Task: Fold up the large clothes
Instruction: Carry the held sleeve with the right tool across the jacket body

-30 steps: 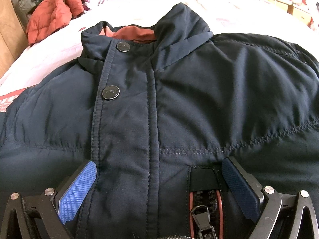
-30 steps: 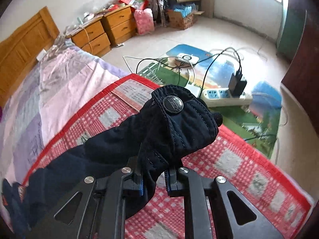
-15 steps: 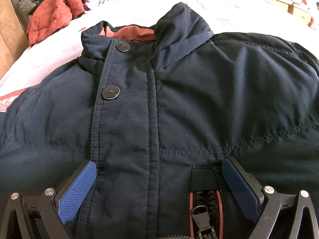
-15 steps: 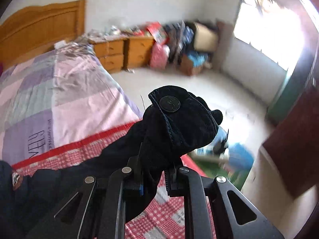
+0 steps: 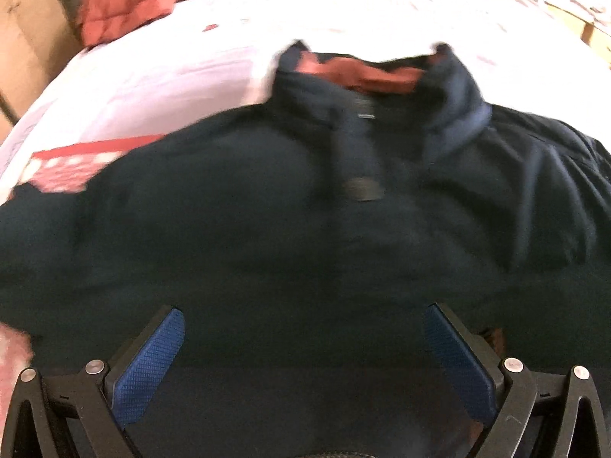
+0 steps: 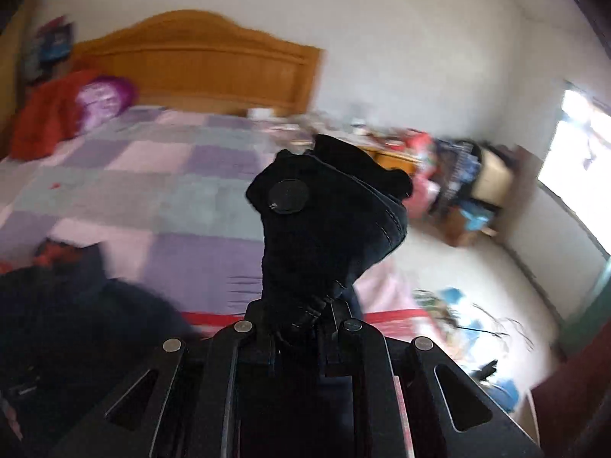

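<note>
The jaws of the left gripper stand wide apart, its two blue textured pads spread to either side with nothing pressed between them. Below and ahead of them lies the dark navy jacket, spread front-up across the bed. Its collar stands up at the far end and shows a rust-orange lining. A placket runs down the middle of the chest with two dark snap buttons on it. The view is blurred, and any writing on the snaps cannot be read.

The jaws of the right gripper are drawn narrow and clamp a bunched part of the same jacket — a sleeve cuff that rises above the fingers, clear of the bed. A round dark snap sits on the cuff; it shows only a small pale mark, too blurred to read. The rest of the jacket shows as a dark mass at the lower left of this view.

Beyond the cuff, the bed carries a quilt of lilac, pink and grey squares with a red checked edge. A wooden headboard stands at the far end. Beside it lie a red padded garment and a purple patterned pillow. To the right, a wooden dresser and a heap of bags and boxes stand against the wall, near a bright window. No label or brand is legible anywhere.
</note>
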A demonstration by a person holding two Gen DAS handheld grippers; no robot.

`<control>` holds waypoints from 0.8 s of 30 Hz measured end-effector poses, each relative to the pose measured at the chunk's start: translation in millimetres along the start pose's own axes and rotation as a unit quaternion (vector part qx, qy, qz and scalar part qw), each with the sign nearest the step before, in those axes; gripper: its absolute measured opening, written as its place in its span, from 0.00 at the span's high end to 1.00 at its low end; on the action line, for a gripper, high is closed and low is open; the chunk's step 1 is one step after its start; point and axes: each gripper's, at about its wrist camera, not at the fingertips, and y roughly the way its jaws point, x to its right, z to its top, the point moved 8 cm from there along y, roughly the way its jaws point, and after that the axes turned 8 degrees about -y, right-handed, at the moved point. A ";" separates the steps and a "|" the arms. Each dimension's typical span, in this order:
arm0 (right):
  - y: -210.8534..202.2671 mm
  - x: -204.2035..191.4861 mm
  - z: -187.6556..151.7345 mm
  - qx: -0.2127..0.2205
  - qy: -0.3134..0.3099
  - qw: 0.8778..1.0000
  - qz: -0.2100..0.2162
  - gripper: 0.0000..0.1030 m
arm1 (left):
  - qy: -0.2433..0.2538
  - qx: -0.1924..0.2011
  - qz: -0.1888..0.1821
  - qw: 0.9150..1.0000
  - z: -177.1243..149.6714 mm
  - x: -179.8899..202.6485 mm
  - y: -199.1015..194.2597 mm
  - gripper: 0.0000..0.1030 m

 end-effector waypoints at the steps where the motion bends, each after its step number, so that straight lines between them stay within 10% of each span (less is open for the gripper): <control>1: -1.0 -31.9 1.9 0.000 -0.017 1.000 0.017 0.84 | -0.007 0.002 0.001 1.000 0.7 -20.8 -7.6 0.00; 13: 5.5 -305.6 -29.3 -0.019 -0.125 0.987 0.099 0.84 | -0.039 -0.017 0.039 0.998 -45.9 -179.2 -47.3 0.00; 24: 0.2 -451.0 -33.6 -0.025 -0.164 0.975 0.151 0.84 | -0.073 -0.026 0.048 0.996 -64.6 -236.3 -42.7 0.00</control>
